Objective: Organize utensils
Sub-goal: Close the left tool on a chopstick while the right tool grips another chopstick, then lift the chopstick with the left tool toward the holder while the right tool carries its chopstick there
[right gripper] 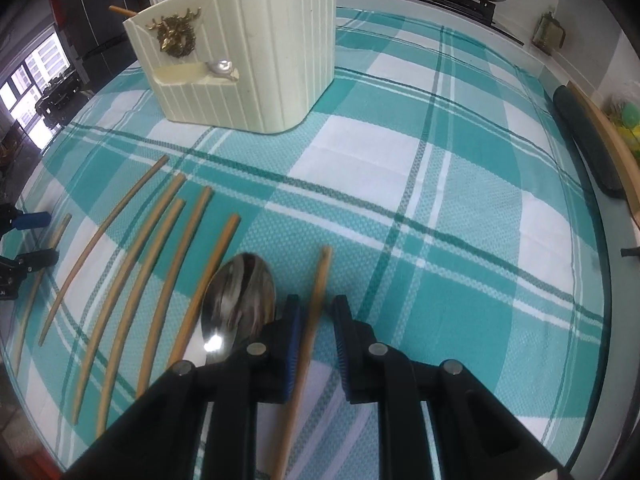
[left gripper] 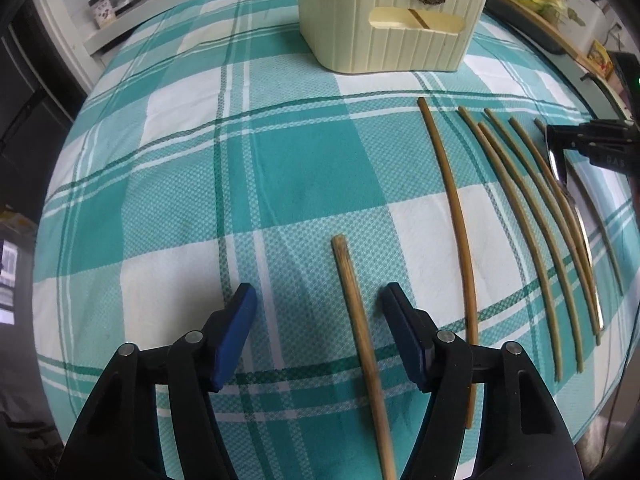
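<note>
Bamboo chopsticks [left gripper: 516, 220] lie in a row on our teal plaid cloth [left gripper: 200, 160], cream holder [left gripper: 394, 16] beyond. Our left gripper [left gripper: 318, 332] gapes wide around one stick [left gripper: 362, 336], not touching. Our right gripper [right gripper: 316, 320], half open, straddles another [right gripper: 310, 320] beside the spoon [right gripper: 240, 296].

The spoon [right gripper: 240, 300] handle is hidden under the right gripper [right gripper: 316, 344].

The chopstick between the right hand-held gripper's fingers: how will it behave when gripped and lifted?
The chopstick looks thin and wooden, so probably light and stiff. It looks round, so it may roll on the tablecloth. Gripped near one end, it may pivot between the right hand-held gripper pads.
</note>
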